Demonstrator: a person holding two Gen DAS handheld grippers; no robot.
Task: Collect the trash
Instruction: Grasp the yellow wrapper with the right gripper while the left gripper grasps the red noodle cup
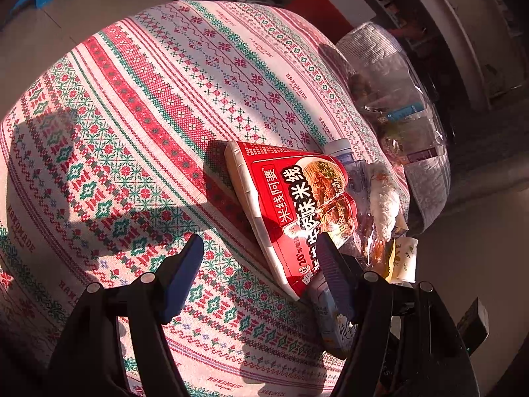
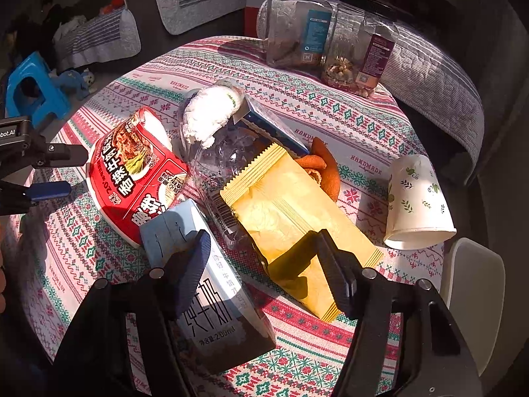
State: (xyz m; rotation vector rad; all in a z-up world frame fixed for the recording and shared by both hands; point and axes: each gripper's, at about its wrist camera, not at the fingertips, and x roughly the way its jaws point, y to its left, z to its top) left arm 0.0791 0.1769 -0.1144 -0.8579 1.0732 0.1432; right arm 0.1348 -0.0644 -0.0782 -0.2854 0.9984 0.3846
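Straddling the pale blue milk carton (image 2: 198,264) needs the spread right gripper (image 2: 267,254) recentred over it; the left gripper (image 1: 261,258), equally spread, pinches nothing.

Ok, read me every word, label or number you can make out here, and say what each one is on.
"HANDMADE": patterned tablecloth.
"米线阿婆": red noodle bowl.
"200ml": pale blue milk carton.
"bot.AI": black left gripper.
Labels on the clear plastic jars: too small to read.

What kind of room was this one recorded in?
Probably a home living or dining room: a round table with a patterned tablecloth, a quilt-covered sofa behind it, and a blue plastic stool with toys on the floor.
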